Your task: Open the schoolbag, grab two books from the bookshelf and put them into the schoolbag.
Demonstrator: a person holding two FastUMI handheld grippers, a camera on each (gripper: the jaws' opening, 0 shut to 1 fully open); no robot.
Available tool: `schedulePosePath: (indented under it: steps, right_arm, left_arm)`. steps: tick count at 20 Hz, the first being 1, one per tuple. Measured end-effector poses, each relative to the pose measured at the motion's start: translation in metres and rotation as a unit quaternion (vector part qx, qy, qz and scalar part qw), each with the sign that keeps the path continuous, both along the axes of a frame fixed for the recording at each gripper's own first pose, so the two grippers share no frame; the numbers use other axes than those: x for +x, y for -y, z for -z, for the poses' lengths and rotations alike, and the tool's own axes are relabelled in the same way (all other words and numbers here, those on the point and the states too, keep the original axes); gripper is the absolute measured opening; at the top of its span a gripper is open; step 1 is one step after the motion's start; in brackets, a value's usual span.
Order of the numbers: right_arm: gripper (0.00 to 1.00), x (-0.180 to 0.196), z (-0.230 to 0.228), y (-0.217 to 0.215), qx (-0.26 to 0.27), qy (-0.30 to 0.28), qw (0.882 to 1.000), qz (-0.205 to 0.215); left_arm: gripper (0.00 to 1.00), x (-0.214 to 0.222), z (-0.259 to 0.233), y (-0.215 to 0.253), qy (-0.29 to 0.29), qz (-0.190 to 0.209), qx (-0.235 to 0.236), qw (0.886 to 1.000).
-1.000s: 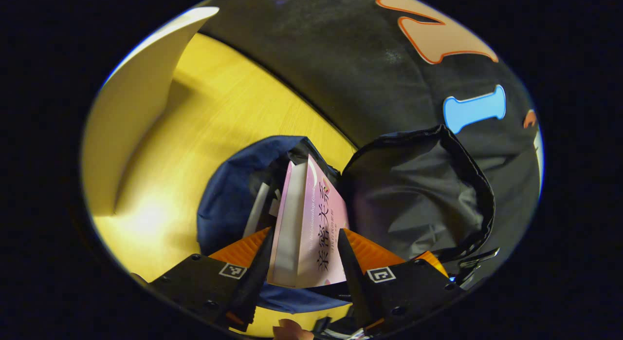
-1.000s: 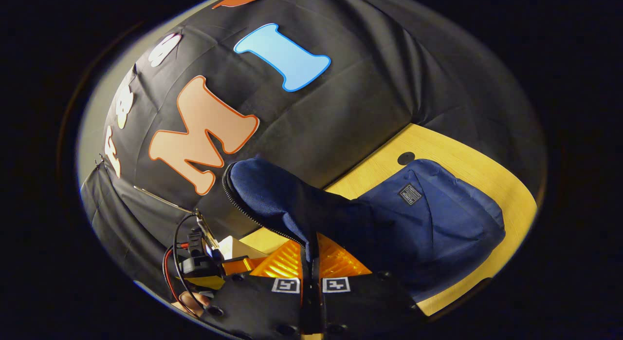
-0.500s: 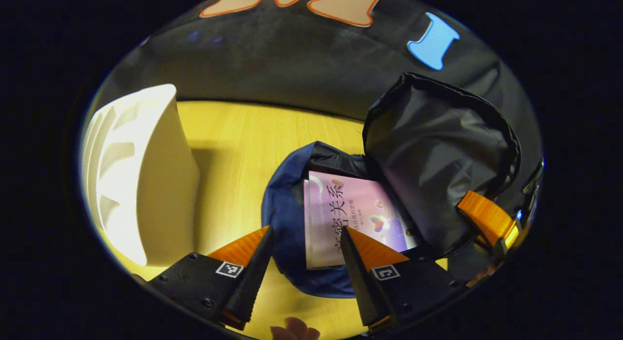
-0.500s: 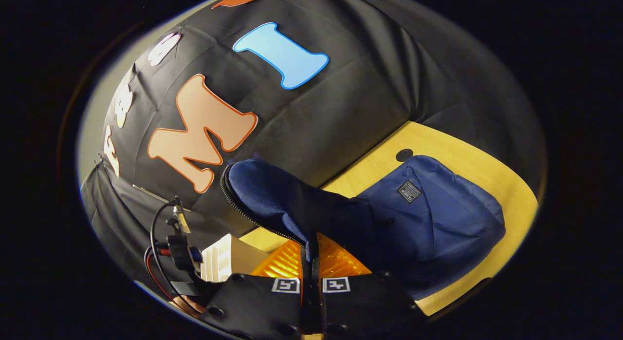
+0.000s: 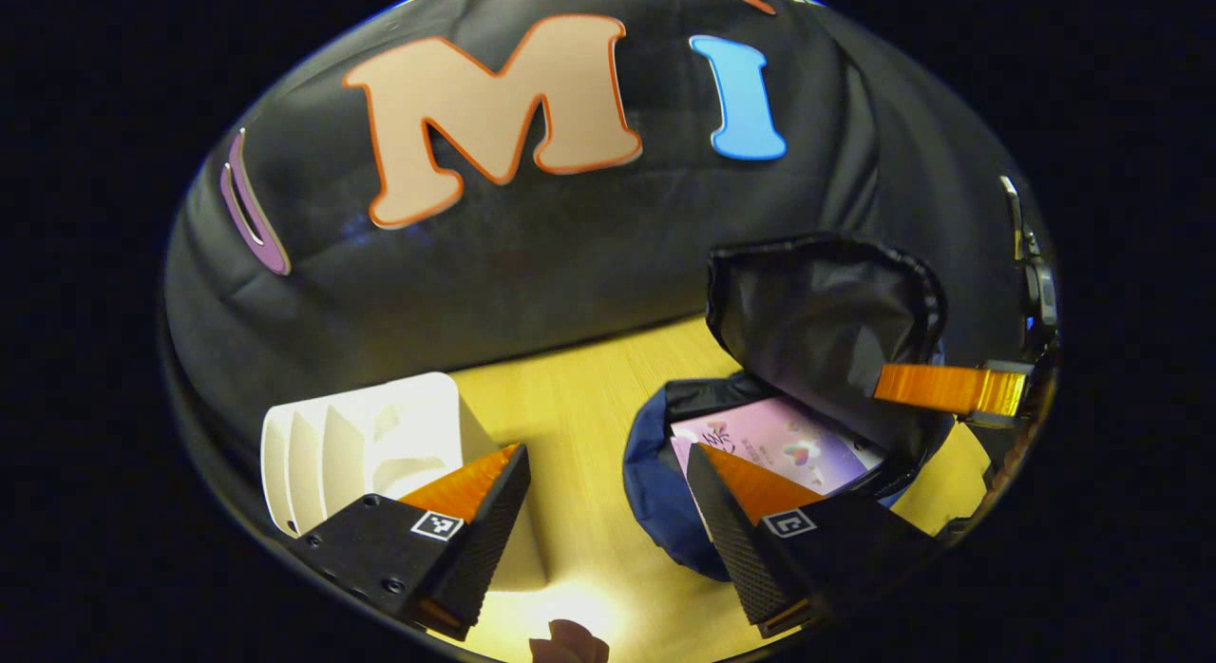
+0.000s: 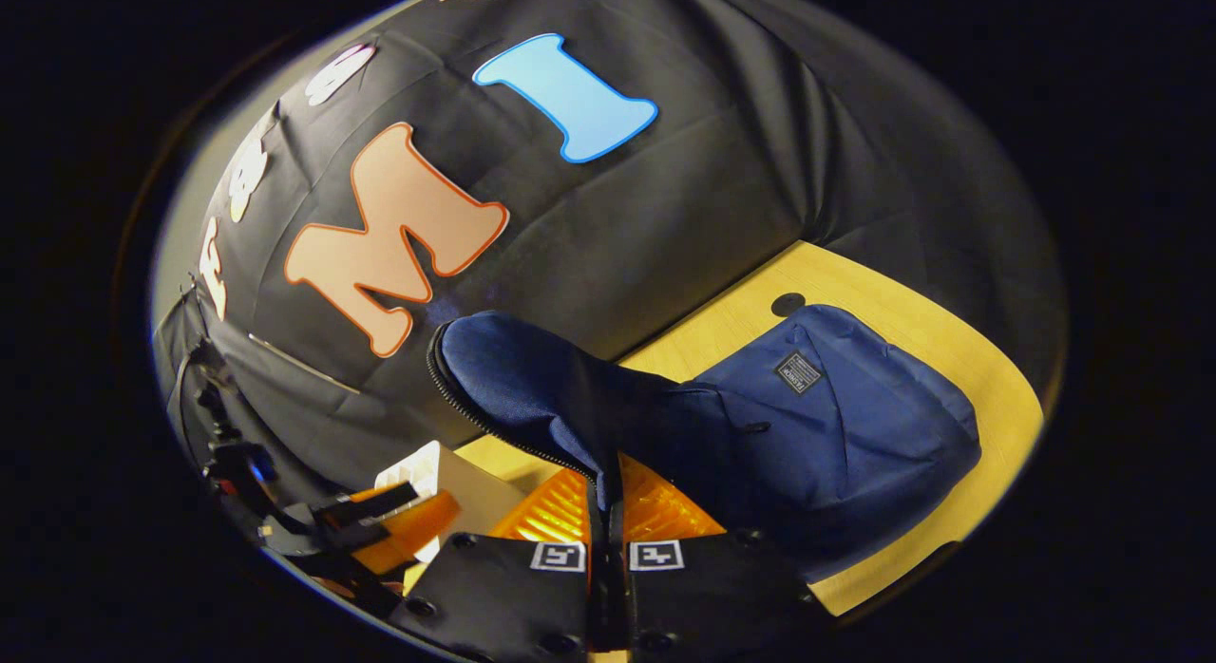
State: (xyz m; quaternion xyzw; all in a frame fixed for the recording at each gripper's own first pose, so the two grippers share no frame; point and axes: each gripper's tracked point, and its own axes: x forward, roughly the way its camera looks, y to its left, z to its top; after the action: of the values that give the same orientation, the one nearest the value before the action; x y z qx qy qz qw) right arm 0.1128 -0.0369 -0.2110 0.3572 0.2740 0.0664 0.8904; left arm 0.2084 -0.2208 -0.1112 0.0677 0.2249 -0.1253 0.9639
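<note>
Left gripper view, far left, beyond your left finger: the white bookshelf (image 5: 370, 445) stands on the yellow table (image 5: 560, 426), its slots facing you. Your left gripper (image 5: 608, 539) hangs released, jaws wide apart, nothing between them, bare tabletop under the gap. Just past your right finger lies the blue schoolbag (image 5: 655, 483), mouth open, with a pink book (image 5: 788, 445) lying flat inside it. Above the book the bag's flap (image 5: 817, 321) stands up, black lining toward you. At the right edge, the right gripper (image 5: 950, 389) pinches that flap's rim.

Right gripper view, far left and low: the left gripper (image 6: 389, 520) shows near the bookshelf (image 6: 446, 483), though its edge position makes detail poor. Centre, straight ahead of your fingers: your right gripper (image 6: 606, 511) is clenched on the schoolbag flap (image 6: 532, 388), both fingers pressing the fabric at the zipper edge, the flap rising up and to the left of the grip. To the right of the fingers the schoolbag (image 6: 836, 416) body lies on the table (image 6: 978, 340), close under the cloth wall.
</note>
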Motion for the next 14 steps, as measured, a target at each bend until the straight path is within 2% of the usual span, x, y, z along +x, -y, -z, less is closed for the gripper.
schedulePosePath:
  steps: [5,7,10,12,14]
  right_arm:
    - [0.03,-0.005,0.002,-0.009,-0.053,0.007,0.998,-0.019]
    - [0.08,-0.012,-0.004,-0.017,-0.057,0.012,0.998,-0.030]
    - [0.63,-0.027,-0.018,-0.044,-0.046,0.025,0.997,-0.058]
    - [1.00,-0.041,-0.021,-0.054,-0.078,0.031,0.994,-0.070]
    - [1.00,-0.055,-0.030,-0.059,-0.107,0.043,0.991,-0.074]
  left_arm:
    - [0.97,-0.017,-0.059,-0.039,0.075,-0.036,-0.013,0.996]
    - [0.97,-0.027,-0.076,-0.053,0.091,-0.045,-0.024,0.995]
    - [0.96,-0.039,-0.093,-0.077,0.105,-0.062,-0.036,0.992]
    - [0.96,-0.047,-0.104,-0.091,0.113,-0.073,-0.046,0.990]
    - [0.96,-0.051,-0.108,-0.103,0.120,-0.081,-0.058,0.988]
